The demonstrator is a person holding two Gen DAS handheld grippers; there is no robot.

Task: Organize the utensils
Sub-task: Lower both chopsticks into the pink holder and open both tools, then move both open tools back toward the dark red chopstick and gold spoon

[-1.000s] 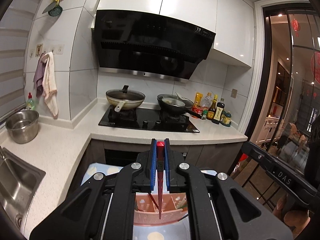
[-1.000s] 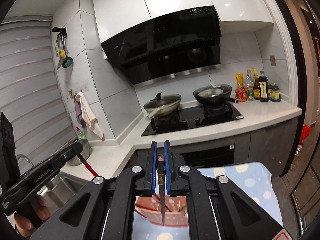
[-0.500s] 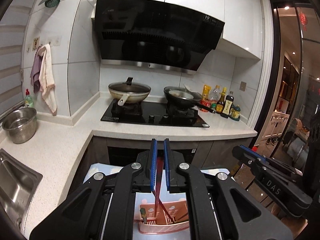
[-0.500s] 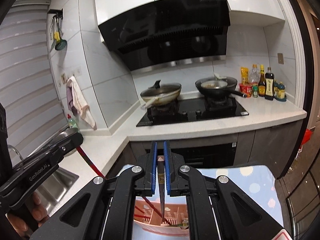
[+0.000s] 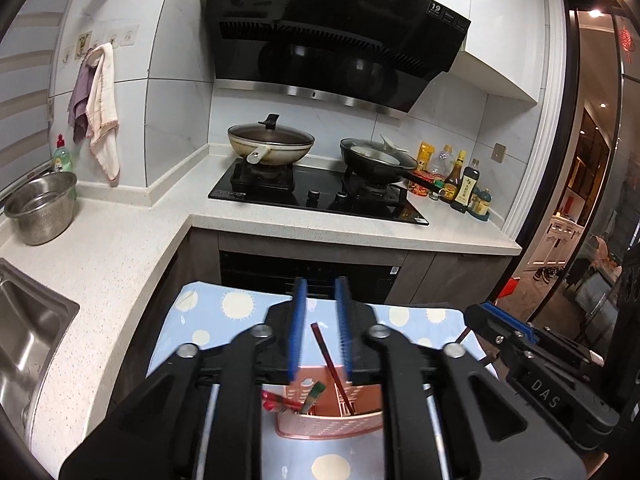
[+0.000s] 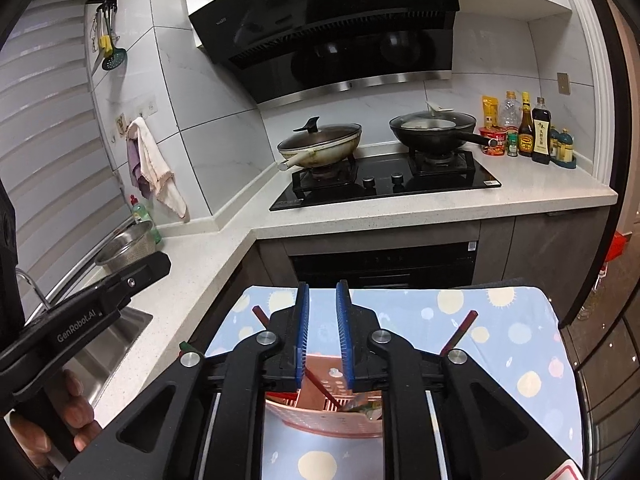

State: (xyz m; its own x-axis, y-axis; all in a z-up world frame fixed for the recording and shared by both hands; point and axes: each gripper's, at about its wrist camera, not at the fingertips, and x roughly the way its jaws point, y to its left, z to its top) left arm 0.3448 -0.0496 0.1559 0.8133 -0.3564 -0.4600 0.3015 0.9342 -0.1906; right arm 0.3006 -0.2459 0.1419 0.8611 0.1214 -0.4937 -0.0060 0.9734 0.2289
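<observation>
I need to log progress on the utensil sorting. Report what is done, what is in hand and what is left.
Done: red chopsticks and a green-tipped utensil stand in the pink holder on the blue cloth.
In hand: nothing; the left gripper and right gripper have just been opening, pads clear of the sticks.
Left: no loose utensils show on the cloth.

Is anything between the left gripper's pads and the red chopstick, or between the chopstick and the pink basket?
Nothing visible. The left gripper has just been opening; the red chopstick stands free between its pads, lower end already inside the pink basket.
</observation>
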